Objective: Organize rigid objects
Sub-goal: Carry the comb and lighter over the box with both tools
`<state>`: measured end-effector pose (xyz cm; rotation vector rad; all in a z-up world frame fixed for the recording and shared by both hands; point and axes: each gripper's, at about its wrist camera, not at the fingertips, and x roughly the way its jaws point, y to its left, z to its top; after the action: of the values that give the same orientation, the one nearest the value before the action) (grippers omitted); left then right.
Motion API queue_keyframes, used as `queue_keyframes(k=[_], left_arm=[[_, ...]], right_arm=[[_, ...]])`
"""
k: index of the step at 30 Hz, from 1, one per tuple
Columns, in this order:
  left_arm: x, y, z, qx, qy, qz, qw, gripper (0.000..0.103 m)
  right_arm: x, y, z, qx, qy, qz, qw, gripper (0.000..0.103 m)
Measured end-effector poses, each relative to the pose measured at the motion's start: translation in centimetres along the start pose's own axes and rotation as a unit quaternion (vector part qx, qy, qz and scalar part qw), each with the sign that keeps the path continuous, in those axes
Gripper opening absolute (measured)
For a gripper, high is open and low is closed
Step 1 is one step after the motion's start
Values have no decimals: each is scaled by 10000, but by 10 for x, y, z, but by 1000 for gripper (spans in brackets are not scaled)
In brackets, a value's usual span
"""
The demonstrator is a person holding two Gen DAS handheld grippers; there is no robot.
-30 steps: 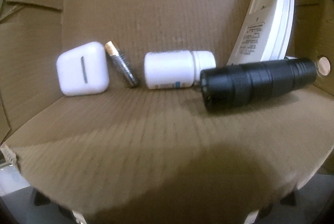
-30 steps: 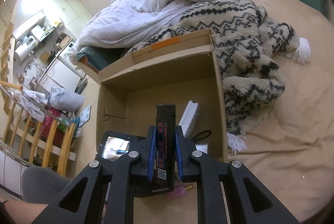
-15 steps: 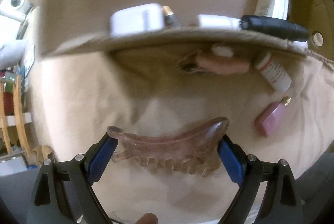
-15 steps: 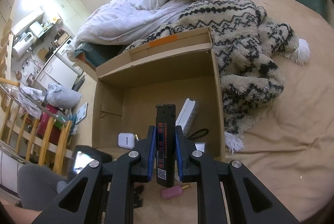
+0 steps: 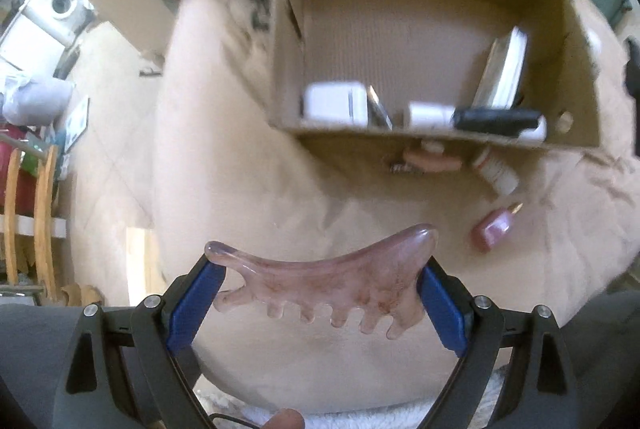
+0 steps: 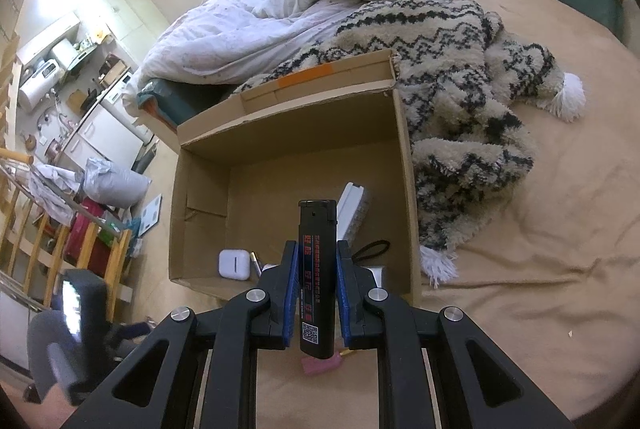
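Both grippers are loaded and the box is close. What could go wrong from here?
1. The pink comb is pinched only at its two tips by the left gripper, so it may pivot or slip out.
2. The black lighter stands tall in the right gripper and could clip the cardboard box wall going in.

Left wrist view motion-blurred: items in my cardboard box [image 5: 288, 29] smeared, labels unreadable. Box front wall hides part of pink object [image 5: 432, 161] beside it. My lighter [image 6: 317, 277] covers box middle in right view; pink bottle [image 6: 322, 365] mostly hidden beneath it.
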<state>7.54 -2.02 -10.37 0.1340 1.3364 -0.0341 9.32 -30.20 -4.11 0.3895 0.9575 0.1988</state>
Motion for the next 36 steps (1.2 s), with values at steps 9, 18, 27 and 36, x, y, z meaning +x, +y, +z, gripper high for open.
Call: queue_keyframes(k=[9, 18, 27, 36], left_arm=[[-68, 1, 32, -335, -1011, 93, 9943, 92], [-61, -19, 75, -52, -1248, 191, 9920, 92], [-32, -55, 115, 261, -1214, 71, 9922, 92], [7, -63, 126, 160, -1141, 18, 9933, 92]], right_arm=[[-6, 6, 15, -152, -246, 122, 9995, 18], [17, 6, 33, -293, -141, -65, 9995, 18], [53, 0, 38, -256, 232, -357, 9988, 18], [71, -8, 26, -129, 605, -523, 9967, 18]])
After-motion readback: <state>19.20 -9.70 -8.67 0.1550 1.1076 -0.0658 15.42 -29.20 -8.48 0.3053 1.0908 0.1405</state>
